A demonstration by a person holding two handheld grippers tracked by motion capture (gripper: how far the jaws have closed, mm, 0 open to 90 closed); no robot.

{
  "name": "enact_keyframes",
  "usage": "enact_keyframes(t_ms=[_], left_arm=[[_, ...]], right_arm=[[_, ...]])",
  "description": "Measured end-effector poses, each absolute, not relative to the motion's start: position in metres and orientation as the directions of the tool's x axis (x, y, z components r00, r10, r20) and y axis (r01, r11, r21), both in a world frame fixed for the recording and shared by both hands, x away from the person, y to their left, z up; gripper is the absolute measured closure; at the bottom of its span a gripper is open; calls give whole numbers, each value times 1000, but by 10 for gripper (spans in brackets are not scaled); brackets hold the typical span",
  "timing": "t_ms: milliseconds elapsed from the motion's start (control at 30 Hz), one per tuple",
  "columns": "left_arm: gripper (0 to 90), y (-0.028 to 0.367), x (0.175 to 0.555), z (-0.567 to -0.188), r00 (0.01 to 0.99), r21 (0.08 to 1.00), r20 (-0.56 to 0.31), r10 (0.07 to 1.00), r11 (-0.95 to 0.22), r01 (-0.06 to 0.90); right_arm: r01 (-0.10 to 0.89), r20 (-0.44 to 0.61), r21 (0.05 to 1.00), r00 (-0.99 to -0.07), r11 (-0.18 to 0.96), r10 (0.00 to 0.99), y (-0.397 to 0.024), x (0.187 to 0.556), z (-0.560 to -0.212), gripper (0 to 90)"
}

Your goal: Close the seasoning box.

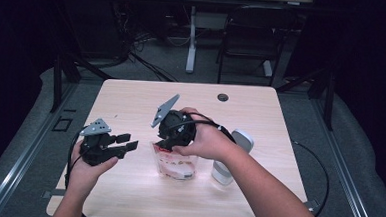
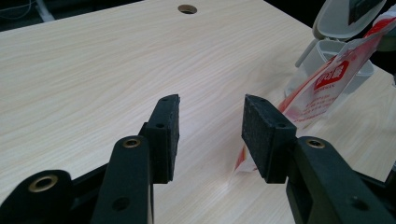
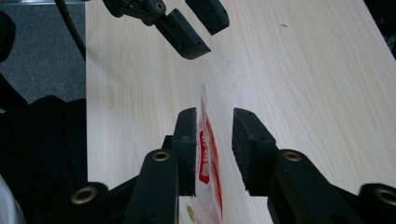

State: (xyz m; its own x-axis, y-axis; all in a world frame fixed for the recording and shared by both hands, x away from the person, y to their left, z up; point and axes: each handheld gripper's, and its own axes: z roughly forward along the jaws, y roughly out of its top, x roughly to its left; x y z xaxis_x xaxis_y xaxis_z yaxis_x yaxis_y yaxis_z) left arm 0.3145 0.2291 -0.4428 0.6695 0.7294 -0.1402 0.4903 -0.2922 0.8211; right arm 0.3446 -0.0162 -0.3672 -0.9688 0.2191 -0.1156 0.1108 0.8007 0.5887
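Observation:
A clear plastic pouch (image 1: 178, 165) with red print stands upright on the wooden table (image 1: 250, 116), near the front middle. My right gripper (image 1: 166, 144) points down over its top edge. In the right gripper view the pouch's thin top (image 3: 208, 154) sits between the jaws of that gripper (image 3: 214, 135), lying against the left pad with a gap to the right pad. My left gripper (image 1: 130, 141) hovers to the left of the pouch, open and empty, jaws aimed toward it. The left gripper view has those open jaws (image 2: 210, 126) with the pouch (image 2: 322, 88) beyond them.
A white container (image 1: 225, 165) with a flipped-up lid stands just right of the pouch, close behind it in the left gripper view (image 2: 336, 51). A cable hole (image 1: 223, 97) marks the table's far edge. A black chair (image 1: 250, 36) stands beyond the table.

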Motion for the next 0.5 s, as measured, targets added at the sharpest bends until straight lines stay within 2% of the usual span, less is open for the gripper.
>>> enact_keyframes(t_ms=[500], left_arm=[[568,227,315,-444,669,817,-139,730,-298,494]], right_arm=[[121,-104,537,-973,835,208,-7,347,-384,781]])
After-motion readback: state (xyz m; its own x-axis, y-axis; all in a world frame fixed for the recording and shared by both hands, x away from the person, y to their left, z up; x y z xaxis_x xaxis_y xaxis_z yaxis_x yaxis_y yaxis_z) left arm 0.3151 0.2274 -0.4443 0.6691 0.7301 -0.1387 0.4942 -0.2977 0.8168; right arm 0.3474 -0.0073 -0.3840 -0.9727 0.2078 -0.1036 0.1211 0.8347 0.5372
